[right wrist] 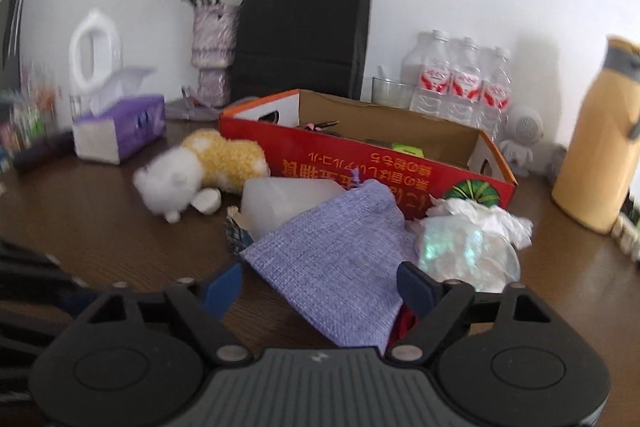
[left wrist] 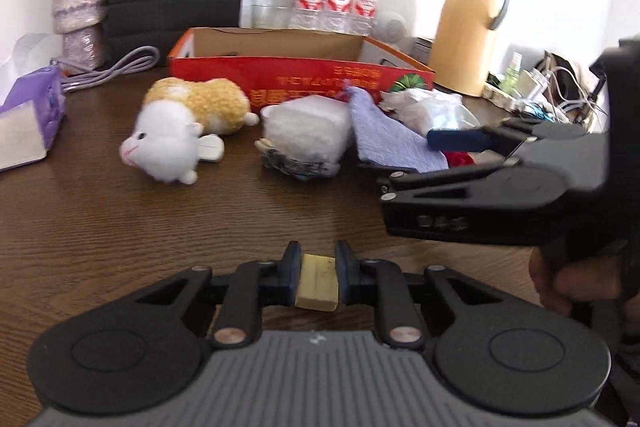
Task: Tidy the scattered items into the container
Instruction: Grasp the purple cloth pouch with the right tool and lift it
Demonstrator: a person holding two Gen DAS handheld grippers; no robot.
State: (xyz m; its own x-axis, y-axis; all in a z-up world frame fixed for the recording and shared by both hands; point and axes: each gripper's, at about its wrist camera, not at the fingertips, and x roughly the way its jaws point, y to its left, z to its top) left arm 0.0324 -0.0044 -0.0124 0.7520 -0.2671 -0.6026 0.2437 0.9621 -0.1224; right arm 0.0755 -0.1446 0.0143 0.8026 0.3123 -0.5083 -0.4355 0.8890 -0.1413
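My left gripper (left wrist: 318,267) is shut on a small tan block (left wrist: 316,282) above the brown table (left wrist: 120,219). My right gripper (right wrist: 320,285) is open, its fingers either side of a lilac cloth pouch (right wrist: 332,259); a red item shows under the pouch. The right gripper also shows in the left wrist view (left wrist: 436,155), over the pouch (left wrist: 384,131). The red cardboard box (right wrist: 360,163) stands open behind, with small items inside. A white and yellow plush toy (left wrist: 180,127), a white translucent lump (left wrist: 308,125) and a crumpled plastic bag (right wrist: 468,243) lie in front of the box.
A purple tissue box (right wrist: 124,127) sits at the left. A vase of flowers (right wrist: 212,55), a black paper bag (right wrist: 304,31), water bottles (right wrist: 460,83) and a yellow thermos (right wrist: 596,147) stand at the back. Cables (left wrist: 560,87) lie at the far right.
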